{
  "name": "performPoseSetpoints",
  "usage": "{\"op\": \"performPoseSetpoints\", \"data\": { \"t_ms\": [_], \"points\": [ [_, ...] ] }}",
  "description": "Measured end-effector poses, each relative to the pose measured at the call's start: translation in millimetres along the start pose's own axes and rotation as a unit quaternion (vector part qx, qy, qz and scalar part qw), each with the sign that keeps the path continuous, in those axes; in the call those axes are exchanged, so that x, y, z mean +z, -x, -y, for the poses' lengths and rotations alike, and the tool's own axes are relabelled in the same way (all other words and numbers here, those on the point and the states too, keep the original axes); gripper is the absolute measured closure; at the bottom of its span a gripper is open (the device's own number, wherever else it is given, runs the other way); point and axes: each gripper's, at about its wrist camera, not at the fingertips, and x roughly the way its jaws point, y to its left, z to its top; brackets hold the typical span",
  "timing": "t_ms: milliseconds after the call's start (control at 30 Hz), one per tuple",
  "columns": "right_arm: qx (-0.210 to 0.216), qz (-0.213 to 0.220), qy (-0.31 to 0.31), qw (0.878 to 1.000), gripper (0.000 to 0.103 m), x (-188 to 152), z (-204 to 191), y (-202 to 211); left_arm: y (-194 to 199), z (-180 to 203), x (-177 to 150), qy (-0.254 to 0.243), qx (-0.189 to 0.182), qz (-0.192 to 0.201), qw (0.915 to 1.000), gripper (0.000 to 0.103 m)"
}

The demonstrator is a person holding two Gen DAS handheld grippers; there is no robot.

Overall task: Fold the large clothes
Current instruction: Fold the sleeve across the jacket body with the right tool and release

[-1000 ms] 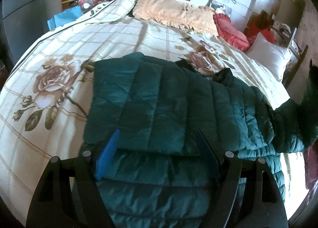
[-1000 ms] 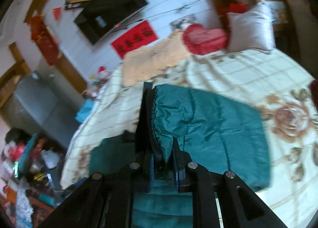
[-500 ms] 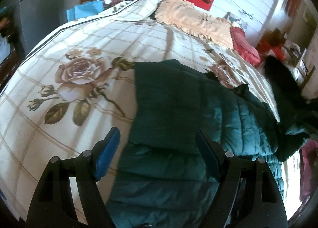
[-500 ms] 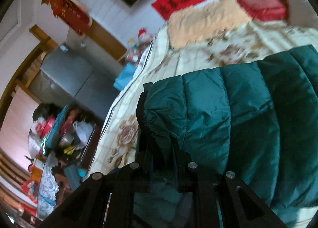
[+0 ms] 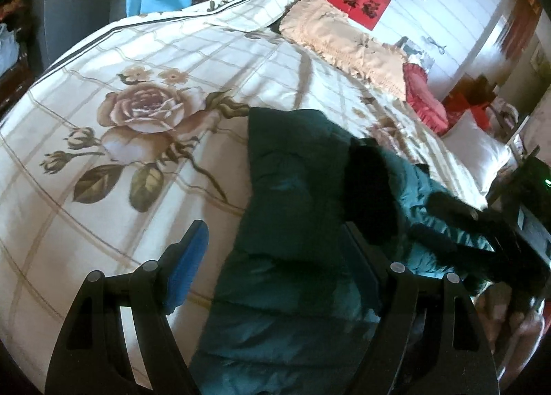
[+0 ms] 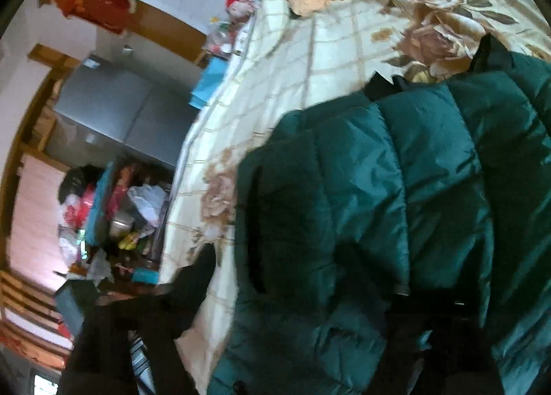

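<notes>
Bed: I see a wide bed under a cream checked cover printed with brown roses (image 5: 144, 112); it fills most of the left wrist view and the upper middle of the right wrist view (image 6: 310, 61).
Jacket: the dark green quilted puffer jacket (image 5: 292, 222) lies on the cover, running from the centre to the lower right of the left wrist frame; in the right wrist frame (image 6: 396, 188) it takes up the whole right half, part of it doubled over itself.
Pillows: a peach frilled pillow (image 5: 344, 40) at upper centre, a red heart-shaped cushion (image 5: 423, 95) and a white pillow (image 5: 482, 154) to its right.
Wall: a red banner with black characters (image 5: 341, 6) hangs above the peach pillow.
Left gripper: my left gripper (image 5: 275, 257) stands wide at the bottom of its frame, a blue pad (image 5: 189, 264) on one finger, the jacket's edge lying between the fingers with nothing pinched.
Right gripper: my right gripper (image 6: 299, 274) has just been opening; its dark fingers are blurred, spread over the jacket fabric, and the pads do not press on it.
</notes>
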Motion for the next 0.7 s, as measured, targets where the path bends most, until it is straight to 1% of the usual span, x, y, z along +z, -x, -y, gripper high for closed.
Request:
{"op": "performPoseSetpoints", "data": {
  "t_ms": [67,100,200,300,400,467,633,667,700],
  "points": [
    [-0.02,0.013,0.031,0.999,0.026,-3.7,-8.9,16.6,-1.7,9.0,-0.2,-0.003,-0.009,-0.003,1.0,0.024],
    [-0.029,0.025,0.048,0.998,0.026,-6.8,-12.1,32.9,-3.2,14.8,-0.4,-0.005,-0.015,-0.006,0.9999,0.024],
    [-0.048,0.047,0.07,0.995,0.026,-12.6,-11.3,64.8,-11.2,33.1,-1.0,-0.014,-0.022,-0.011,0.9996,0.024],
    [-0.078,0.064,0.086,0.991,0.026,-22.2,-2.9,98.4,-25.8,52.5,-2.8,-0.02,-0.025,-0.028,0.9991,0.024],
    [-0.1,0.077,0.088,0.988,0.026,-33.7,9.7,124.9,-43.4,69.6,-5.8,-0.029,-0.013,-0.039,0.9988,0.024],
    [-0.107,0.083,0.08,0.988,0.026,-41.8,21.1,143.6,-53.8,77.6,-7.6,-0.031,-0.004,-0.044,0.9985,0.024],
    [-0.121,0.1,0.064,0.986,0.026,-56.9,44.4,177.3,-63.9,92.3,-10.7,-0.041,-0.004,-0.032,0.9986,0.025],
    [-0.125,0.103,0.063,0.985,0.026,-59.2,47.2,180.7,-64.6,94.4,-11.1,-0.044,-0.007,-0.032,0.9985,0.029],
    [-0.132,0.107,0.062,0.983,0.026,-61.6,51.9,186.2,-64.3,97.1,-10.8,-0.048,-0.014,-0.029,0.9983,0.036]
  ]
}}
